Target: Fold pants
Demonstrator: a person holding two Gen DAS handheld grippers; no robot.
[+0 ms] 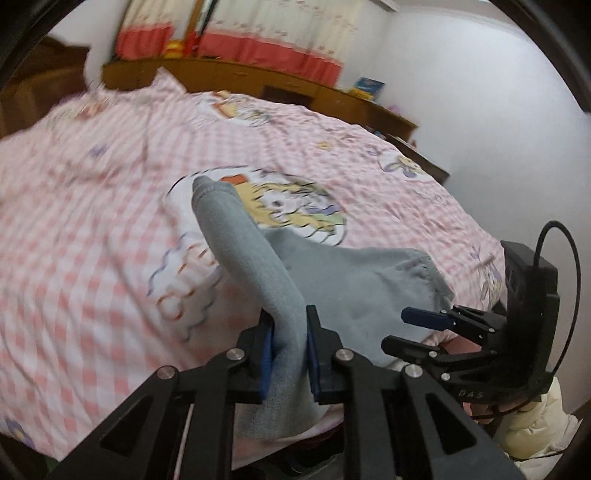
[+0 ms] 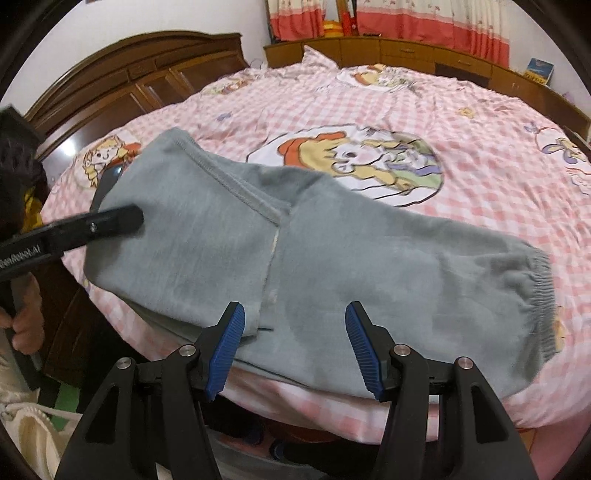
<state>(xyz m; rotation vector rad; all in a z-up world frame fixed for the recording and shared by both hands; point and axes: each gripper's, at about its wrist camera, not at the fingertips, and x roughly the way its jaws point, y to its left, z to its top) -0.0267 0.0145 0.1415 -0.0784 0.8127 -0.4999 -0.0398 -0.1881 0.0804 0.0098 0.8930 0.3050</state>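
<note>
Left wrist view, bottom centre: my left claw is pinched onto a bunched fold of the grey sweatpants, blue pads pressing the cloth from both sides. The fabric rises from that grip in a ridge toward mid-frame, so I judge the leg end is being held off the bed to carry it across the rest.

Right wrist view, bottom centre: my right claw stands about half open with nothing between the pads, poised over the near edge of the pants, likely ready to pin or take that edge.

The pants lie across the near part of the bed, on the pink checked duvet, elastic waistband at frame right, crotch seam running up-left.

Upper left of that view: wooden headboard. Top: red-trimmed curtains above a low wooden cabinet.
</note>
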